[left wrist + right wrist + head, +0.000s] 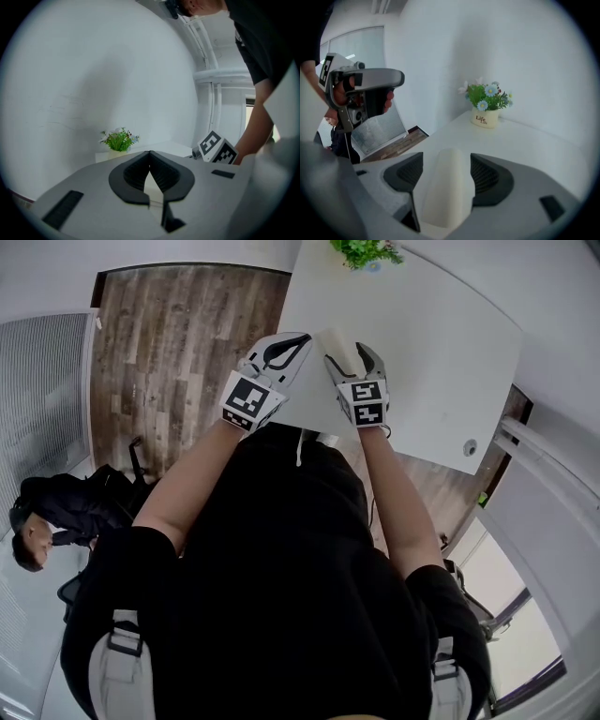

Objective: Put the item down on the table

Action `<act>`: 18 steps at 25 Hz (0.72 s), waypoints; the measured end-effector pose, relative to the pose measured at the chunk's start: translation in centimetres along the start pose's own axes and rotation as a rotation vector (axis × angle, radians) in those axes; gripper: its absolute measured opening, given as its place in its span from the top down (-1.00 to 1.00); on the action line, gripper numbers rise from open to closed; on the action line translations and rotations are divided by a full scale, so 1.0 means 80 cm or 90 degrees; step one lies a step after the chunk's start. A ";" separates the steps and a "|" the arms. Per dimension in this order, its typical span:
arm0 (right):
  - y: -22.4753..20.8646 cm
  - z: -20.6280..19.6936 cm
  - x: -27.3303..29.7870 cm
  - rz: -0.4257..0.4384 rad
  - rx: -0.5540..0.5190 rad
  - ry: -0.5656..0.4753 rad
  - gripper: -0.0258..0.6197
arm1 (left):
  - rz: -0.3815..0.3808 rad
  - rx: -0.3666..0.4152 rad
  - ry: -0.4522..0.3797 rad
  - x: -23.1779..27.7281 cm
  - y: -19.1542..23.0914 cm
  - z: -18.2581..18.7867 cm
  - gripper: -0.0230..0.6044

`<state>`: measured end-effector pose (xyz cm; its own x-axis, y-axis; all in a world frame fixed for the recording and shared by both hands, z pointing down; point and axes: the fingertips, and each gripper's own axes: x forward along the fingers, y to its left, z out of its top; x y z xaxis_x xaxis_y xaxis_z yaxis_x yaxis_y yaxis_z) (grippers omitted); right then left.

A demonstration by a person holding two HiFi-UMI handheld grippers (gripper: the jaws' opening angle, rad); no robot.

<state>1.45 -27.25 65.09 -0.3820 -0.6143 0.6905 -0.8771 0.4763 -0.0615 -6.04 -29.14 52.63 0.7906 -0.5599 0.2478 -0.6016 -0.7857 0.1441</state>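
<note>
A cream, roll-shaped item (446, 187) sits between the jaws of my right gripper (446, 161), which is shut on it. In the head view the item (334, 341) sticks out past the right gripper (352, 360) above the near-left part of the white table (441, 352). Whether it touches the tabletop cannot be told. My left gripper (298, 341) hovers just left of the item, its jaw tips meeting. The left gripper view shows those jaws (150, 154) shut with nothing held, and the right gripper's marker cube (216, 149) off to the right.
A small pot of green plant with flowers (366, 251) stands at the table's far edge, also visible as the pot (486, 110). A round cable hole (470, 448) lies near the table's right corner. Wooden floor (178, 343) lies left of the table; a person (56, 512) sits at the left.
</note>
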 end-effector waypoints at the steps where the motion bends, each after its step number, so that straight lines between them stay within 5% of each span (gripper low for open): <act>1: 0.003 0.005 -0.012 0.007 0.005 -0.016 -0.03 | 0.001 0.004 -0.002 -0.002 -0.007 0.005 0.94; 8: 0.011 0.041 -0.108 0.037 0.018 -0.135 -0.02 | 0.020 0.031 -0.031 -0.025 -0.061 0.049 0.94; 18: 0.040 0.092 -0.263 0.114 -0.052 -0.288 0.02 | 0.052 0.061 -0.096 -0.084 -0.155 0.123 0.94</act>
<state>4.54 -17.39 45.07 -0.6285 -0.7211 0.2916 -0.7673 0.6361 -0.0808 -2.79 -18.20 39.72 0.7518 -0.6506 0.1075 -0.6569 -0.7531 0.0361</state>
